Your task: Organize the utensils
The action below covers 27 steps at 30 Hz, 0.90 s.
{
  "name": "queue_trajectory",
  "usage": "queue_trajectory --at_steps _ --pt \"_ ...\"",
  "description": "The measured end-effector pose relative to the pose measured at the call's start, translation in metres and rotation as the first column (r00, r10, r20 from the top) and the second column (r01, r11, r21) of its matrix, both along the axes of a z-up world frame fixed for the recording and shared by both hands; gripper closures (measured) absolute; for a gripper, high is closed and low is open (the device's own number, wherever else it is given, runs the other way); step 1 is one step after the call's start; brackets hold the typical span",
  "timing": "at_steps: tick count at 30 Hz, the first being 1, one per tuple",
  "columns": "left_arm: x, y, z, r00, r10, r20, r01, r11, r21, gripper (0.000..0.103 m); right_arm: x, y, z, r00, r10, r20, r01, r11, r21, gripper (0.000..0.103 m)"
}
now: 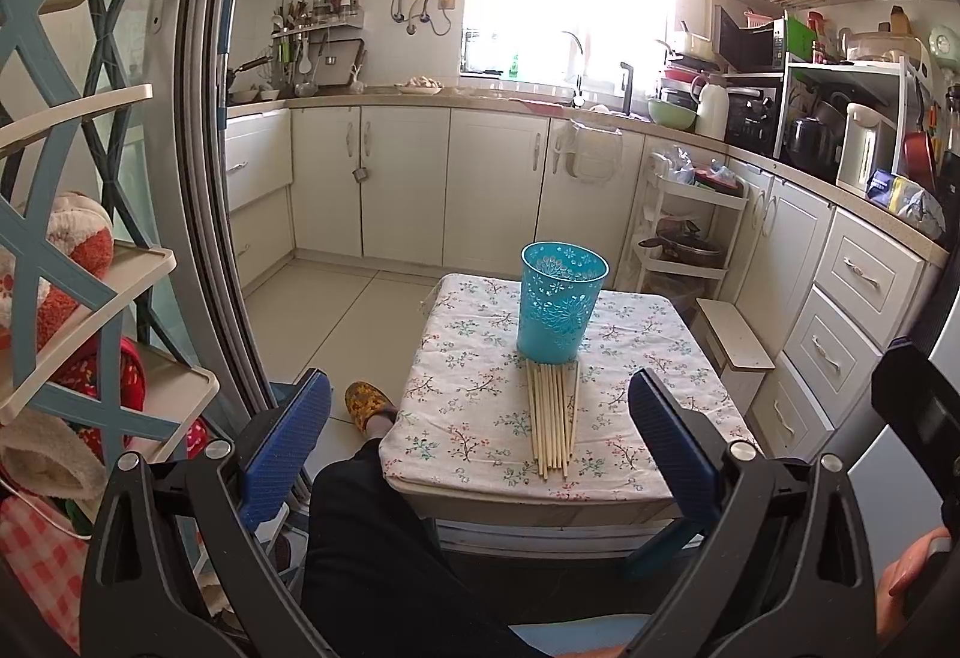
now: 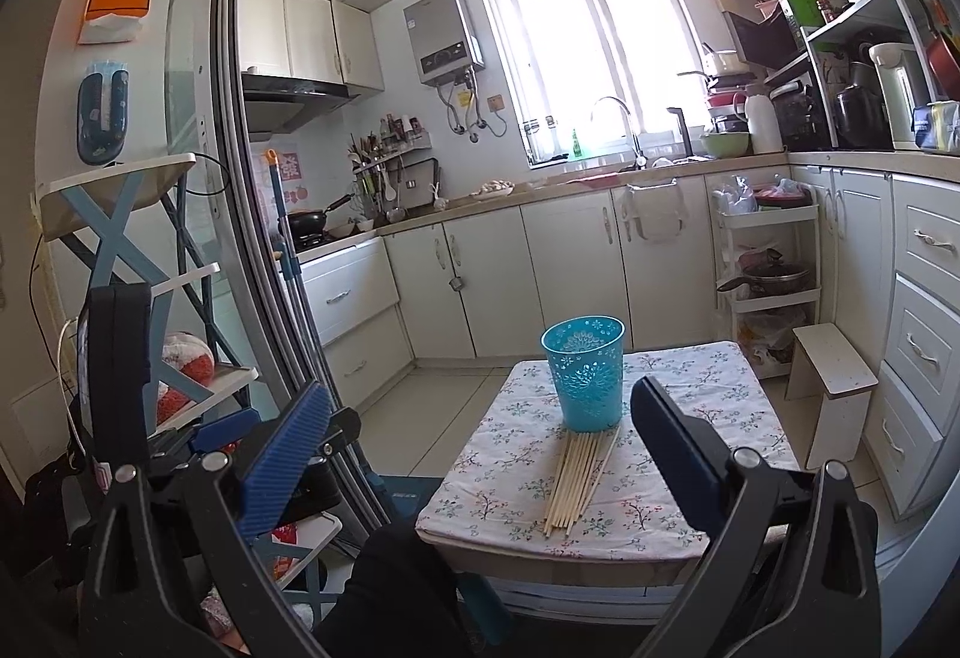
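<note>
A turquoise perforated plastic cup [image 1: 561, 309] [image 2: 585, 373] stands upright on a small table covered with a floral cloth [image 1: 462, 418] [image 2: 708, 406]. Several pale wooden chopsticks [image 1: 553, 418] [image 2: 579, 478] lie in a flat bundle on the cloth, their far ends touching the cup's base. My left gripper [image 1: 480, 394] is open, held back from the table's near edge with nothing between its blue pads. My right gripper [image 2: 480, 403] is also open and empty, above and short of the table; its right finger [image 2: 678, 454] overlaps the table in view.
A person's dark trouser leg [image 1: 384, 556] and patterned slipper [image 1: 367, 403] sit left of the table. A blue-and-cream shelf rack [image 1: 90, 238] stands at the left beside a sliding door frame [image 1: 210, 178]. White cabinets [image 1: 852, 310], a small stool [image 2: 831, 388] and a trolley [image 2: 768, 268] flank the right.
</note>
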<state>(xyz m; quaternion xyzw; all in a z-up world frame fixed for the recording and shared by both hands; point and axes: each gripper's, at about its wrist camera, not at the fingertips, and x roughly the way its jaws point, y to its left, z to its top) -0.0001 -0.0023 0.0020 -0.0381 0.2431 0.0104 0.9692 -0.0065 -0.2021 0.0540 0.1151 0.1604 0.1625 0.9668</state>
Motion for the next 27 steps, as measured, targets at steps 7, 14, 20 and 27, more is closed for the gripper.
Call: queue_trajectory --at_steps 7,14,20,27 --pt "-0.001 0.000 0.000 1.000 0.001 -0.003 -0.001 1.000 -0.002 0.008 -0.002 -0.003 -0.002 1.000 -0.001 0.023 -0.001 0.997 0.076 0.006" --pt "0.014 -0.006 -0.001 1.000 0.001 -0.023 -0.001 1.000 0.002 0.008 0.012 -0.011 -0.006 0.999 0.007 0.033 -0.012 0.987 0.159 0.006" --pt "0.055 -0.013 -0.021 0.996 -0.008 -0.088 0.009 1.000 0.006 0.008 0.052 -0.019 -0.026 0.996 0.007 -0.091 0.006 0.989 0.148 0.007" --pt "0.130 -0.008 -0.068 0.982 -0.036 -0.183 0.036 0.999 -0.004 0.008 0.153 -0.023 -0.105 0.933 -0.009 -0.360 0.045 0.995 0.092 0.037"
